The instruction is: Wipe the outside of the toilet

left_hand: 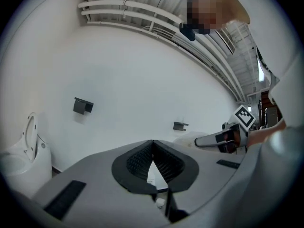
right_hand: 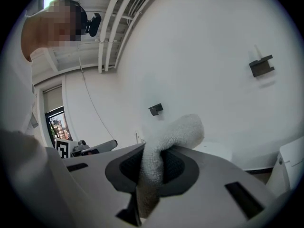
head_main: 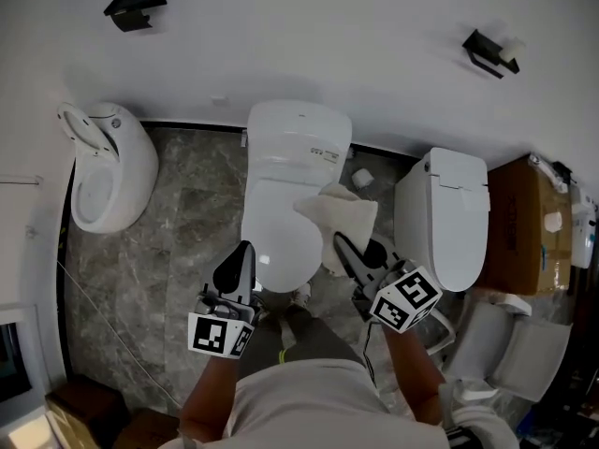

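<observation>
Okay, your right gripper (head_main: 343,247) is clenched on the cloth (head_main: 342,211), which hangs over the right side of the toilet (head_main: 295,138); I can't confirm contact. Your left gripper (head_main: 245,253) is closed on nothing, by the bowl's front. No wipe marks show, so I'd judge wiping barely begun: lid, sides and base are all left.
</observation>
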Demonstrator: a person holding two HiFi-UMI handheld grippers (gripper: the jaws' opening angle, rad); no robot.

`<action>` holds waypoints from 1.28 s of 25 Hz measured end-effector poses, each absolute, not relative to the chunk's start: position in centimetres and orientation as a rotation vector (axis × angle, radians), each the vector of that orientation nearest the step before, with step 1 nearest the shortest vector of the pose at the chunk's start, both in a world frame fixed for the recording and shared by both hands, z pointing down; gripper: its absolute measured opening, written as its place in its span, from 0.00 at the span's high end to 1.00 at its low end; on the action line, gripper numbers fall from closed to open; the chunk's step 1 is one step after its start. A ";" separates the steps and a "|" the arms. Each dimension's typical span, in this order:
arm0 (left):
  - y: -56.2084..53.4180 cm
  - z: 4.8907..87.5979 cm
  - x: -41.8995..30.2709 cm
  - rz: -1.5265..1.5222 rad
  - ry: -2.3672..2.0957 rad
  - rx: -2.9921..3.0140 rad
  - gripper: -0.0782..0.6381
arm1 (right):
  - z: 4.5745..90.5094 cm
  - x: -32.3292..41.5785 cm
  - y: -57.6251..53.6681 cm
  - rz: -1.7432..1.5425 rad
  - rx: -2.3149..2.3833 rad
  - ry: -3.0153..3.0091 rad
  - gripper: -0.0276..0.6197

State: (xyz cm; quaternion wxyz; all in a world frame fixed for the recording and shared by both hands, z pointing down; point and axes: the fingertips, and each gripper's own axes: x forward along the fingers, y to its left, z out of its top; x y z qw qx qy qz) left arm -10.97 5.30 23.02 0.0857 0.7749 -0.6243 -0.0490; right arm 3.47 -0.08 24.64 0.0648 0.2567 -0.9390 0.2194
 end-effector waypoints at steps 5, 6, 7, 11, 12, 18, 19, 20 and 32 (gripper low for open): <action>1.8 27.4 -12.4 -0.101 -1.910 2.272 0.87 | 29.9 0.9 -5.7 0.699 0.719 -2.861 0.85; 1.1 28.2 -13.0 -0.084 -1.921 2.268 0.87 | 30.9 0.1 -6.6 0.719 0.711 -2.870 0.85; 0.4 28.9 -13.6 -0.073 -1.935 2.261 0.87 | 31.8 -0.7 -7.6 0.737 0.697 -2.876 0.85; -2.8 31.8 -15.5 -0.065 -1.976 2.242 0.87 | 35.1 -4.1 -11.4 0.733 0.610 -2.897 0.85; -3.6 32.6 -15.9 -0.063 -1.979 2.239 0.87 | 36.1 -5.0 -12.4 0.733 0.596 -2.900 0.85; -6.8 37.7 -16.9 -0.068 -1.943 2.209 0.87 | 42.5 -9.7 -17.9 0.784 0.566 -2.885 0.85; -7.3 38.5 -17.0 -0.068 -1.940 2.202 0.87 | 43.3 -10.5 -18.7 0.788 0.558 -2.885 0.85; -7.8 39.4 -17.2 -0.066 -1.937 2.193 0.87 | 44.1 -11.1 -19.6 0.790 0.549 -2.889 0.85; -11.3 46.5 -17.5 -0.051 -1.903 2.142 0.87 | 49.6 -18.2 -28.9 0.801 0.443 -2.939 0.85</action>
